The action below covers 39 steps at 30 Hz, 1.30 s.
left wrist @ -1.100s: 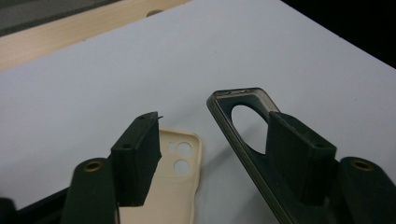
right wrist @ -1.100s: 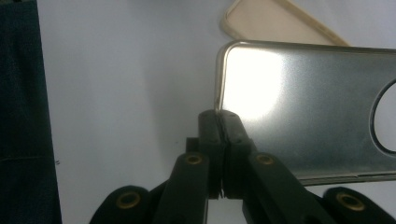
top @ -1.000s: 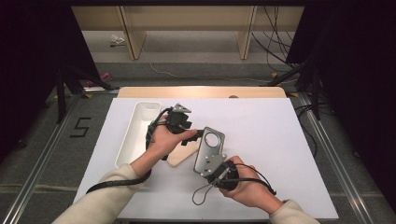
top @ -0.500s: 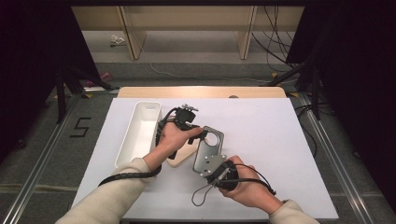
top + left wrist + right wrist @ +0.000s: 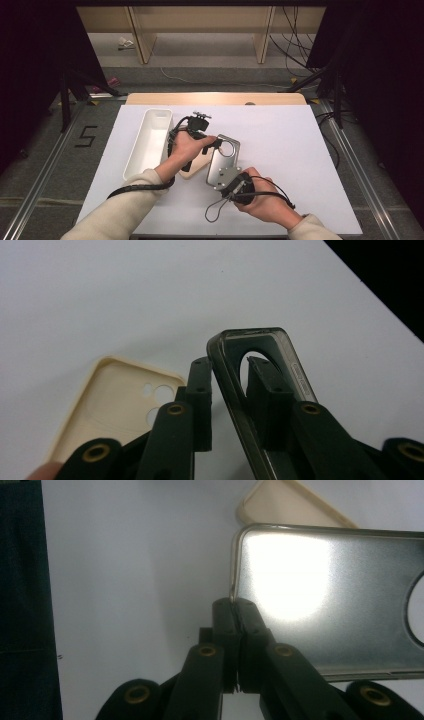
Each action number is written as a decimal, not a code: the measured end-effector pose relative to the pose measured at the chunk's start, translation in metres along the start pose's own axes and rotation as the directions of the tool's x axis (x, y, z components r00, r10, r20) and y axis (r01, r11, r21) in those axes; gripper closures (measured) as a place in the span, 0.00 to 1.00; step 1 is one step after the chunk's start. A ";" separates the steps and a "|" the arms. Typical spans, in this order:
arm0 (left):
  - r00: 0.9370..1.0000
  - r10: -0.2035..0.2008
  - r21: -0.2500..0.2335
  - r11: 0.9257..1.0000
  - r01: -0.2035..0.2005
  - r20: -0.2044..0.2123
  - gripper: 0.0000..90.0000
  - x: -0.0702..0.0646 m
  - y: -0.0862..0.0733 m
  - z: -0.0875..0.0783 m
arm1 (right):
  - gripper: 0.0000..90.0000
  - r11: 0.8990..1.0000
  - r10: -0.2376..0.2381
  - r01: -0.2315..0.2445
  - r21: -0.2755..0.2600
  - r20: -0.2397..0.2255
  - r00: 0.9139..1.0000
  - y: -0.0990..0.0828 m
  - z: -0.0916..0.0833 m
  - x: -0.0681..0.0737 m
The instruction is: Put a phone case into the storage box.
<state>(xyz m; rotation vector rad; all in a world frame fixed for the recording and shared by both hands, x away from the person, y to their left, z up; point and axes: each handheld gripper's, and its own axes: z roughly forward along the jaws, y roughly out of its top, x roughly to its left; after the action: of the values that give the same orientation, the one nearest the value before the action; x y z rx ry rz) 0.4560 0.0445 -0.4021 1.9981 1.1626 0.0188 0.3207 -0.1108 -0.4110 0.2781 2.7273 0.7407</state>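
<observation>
Left gripper [image 5: 216, 143] fingers just closed on grey phone case [image 5: 223, 161]; right gripper [image 5: 223, 186] clenched on it, unmoved.

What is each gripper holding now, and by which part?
Both hold the grey phone case: right gripper pinches its corner edge; left gripper has been closing across its camera-hole end.

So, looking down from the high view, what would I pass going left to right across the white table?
White tray → left gripper → grey phone case, which both grippers hold → bare white table. The cream phone case and the right gripper overlap these, so I leave them out.
</observation>
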 end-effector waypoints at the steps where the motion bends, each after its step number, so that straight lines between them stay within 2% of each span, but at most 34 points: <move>1: 1.000 -0.008 -0.007 1.000 0.008 0.007 0.83 -0.001 0.000 -0.001 | 0.99 1.000 -0.001 0.001 0.003 -0.002 1.000 -0.001 0.002 0.000; 6: 0.996 -0.035 -0.087 0.995 0.043 0.081 0.89 -0.015 0.000 -0.006 | 0.99 1.000 0.000 0.000 0.006 -0.003 1.000 -0.002 0.006 0.000; 8: 0.995 -0.011 -0.114 0.993 0.022 0.097 0.91 -0.022 0.000 -0.009 | 0.98 1.000 0.009 -0.008 0.008 -0.008 1.000 -0.003 0.008 -0.001; 10: 0.997 0.061 -0.140 0.989 -0.054 0.050 0.91 -0.028 0.001 -0.012 | 0.90 1.000 0.016 -0.016 0.006 0.002 1.000 -0.005 0.009 -0.003; 11: 0.995 0.097 -0.162 0.982 -0.092 0.025 0.91 -0.031 0.001 -0.014 | 0.85 1.000 0.020 -0.020 0.002 0.004 1.000 -0.006 0.009 -0.003; 15: 0.987 0.161 -0.220 0.962 -0.163 -0.027 0.91 -0.031 0.000 -0.021 | 0.60 0.996 0.082 -0.080 -0.046 0.045 0.996 -0.011 0.007 -0.009; 16: 0.985 0.167 -0.230 0.958 -0.172 -0.039 0.91 -0.030 -0.001 -0.023 | 0.55 0.994 0.095 -0.092 -0.066 0.060 0.994 -0.012 0.007 -0.010; 17: 0.985 0.167 -0.230 0.958 -0.172 -0.039 0.91 -0.030 -0.001 -0.023 | 0.55 0.994 0.095 -0.092 -0.066 0.060 0.994 -0.012 0.007 -0.010; 18: 0.984 0.170 -0.239 0.955 -0.177 -0.047 0.91 -0.029 -0.002 -0.025 | 0.48 0.989 0.123 -0.116 -0.092 0.077 0.989 -0.013 0.006 -0.013; 19: 0.983 0.173 -0.261 0.948 -0.182 -0.058 0.91 -0.026 -0.004 -0.029 | 0.46 0.987 0.134 -0.125 -0.103 0.078 0.988 -0.014 0.006 -0.015; 25: 0.981 0.176 -0.326 0.925 -0.195 -0.084 0.91 -0.018 -0.008 -0.043 | 0.35 0.970 0.197 -0.184 -0.158 0.069 0.978 -0.017 0.003 -0.022; 26: 0.981 0.176 -0.326 0.925 -0.195 -0.084 0.91 -0.018 -0.008 -0.043 | 0.35 0.970 0.197 -0.184 -0.158 0.069 0.978 -0.017 0.003 -0.022; 27: 0.980 0.175 -0.341 0.919 -0.197 -0.093 0.91 -0.015 -0.009 -0.047 | 0.32 0.962 0.219 -0.206 -0.180 0.056 0.974 -0.019 0.001 -0.024; 28: 0.981 0.169 -0.352 0.916 -0.192 -0.094 0.91 -0.013 -0.010 -0.049 | 0.31 0.957 0.230 -0.216 -0.196 0.050 0.972 -0.021 0.000 -0.025; 29: 0.981 0.169 -0.352 0.916 -0.192 -0.094 0.91 -0.013 -0.010 -0.049 | 0.29 0.953 0.236 -0.223 -0.206 0.045 0.971 -0.022 -0.001 -0.026; 30: 0.980 0.174 -0.368 0.909 -0.197 -0.096 0.91 -0.010 -0.011 -0.054 | 0.29 0.949 0.246 -0.234 -0.211 0.035 0.969 -0.023 -0.002 -0.027; 32: 0.981 0.167 -0.384 0.903 -0.192 -0.097 0.91 -0.007 -0.014 -0.059 | 0.28 0.937 0.272 -0.261 -0.234 0.018 0.962 -0.027 -0.003 -0.028; 33: 0.981 0.167 -0.384 0.903 -0.192 -0.097 0.91 -0.007 -0.014 -0.059 | 0.28 0.934 0.281 -0.271 -0.235 0.012 0.960 -0.029 -0.004 -0.029; 34: 0.982 0.163 -0.401 0.897 -0.187 -0.094 0.91 -0.004 -0.016 -0.064 | 0.28 0.930 0.288 -0.277 -0.241 0.013 0.958 -0.031 -0.004 -0.030; 36: 0.984 0.154 -0.416 0.892 -0.179 -0.093 0.91 -0.001 -0.019 -0.069 | 0.27 0.919 0.309 -0.297 -0.258 0.008 0.951 -0.033 -0.005 -0.031; 37: 0.984 0.154 -0.416 0.892 -0.179 -0.093 0.91 -0.001 -0.019 -0.069 | 0.27 0.919 0.309 -0.297 -0.258 0.008 0.951 -0.033 -0.005 -0.031; 39: 0.985 0.148 -0.432 0.885 -0.172 -0.089 0.91 0.002 -0.020 -0.075 | 0.25 0.911 0.323 -0.308 -0.272 0.009 0.946 -0.036 -0.007 -0.032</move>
<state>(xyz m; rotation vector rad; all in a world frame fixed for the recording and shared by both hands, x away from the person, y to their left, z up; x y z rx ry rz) 0.4138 0.0982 -0.3657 1.6877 0.9216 0.3898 0.3446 -0.1525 -0.4167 0.6765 2.5181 1.1580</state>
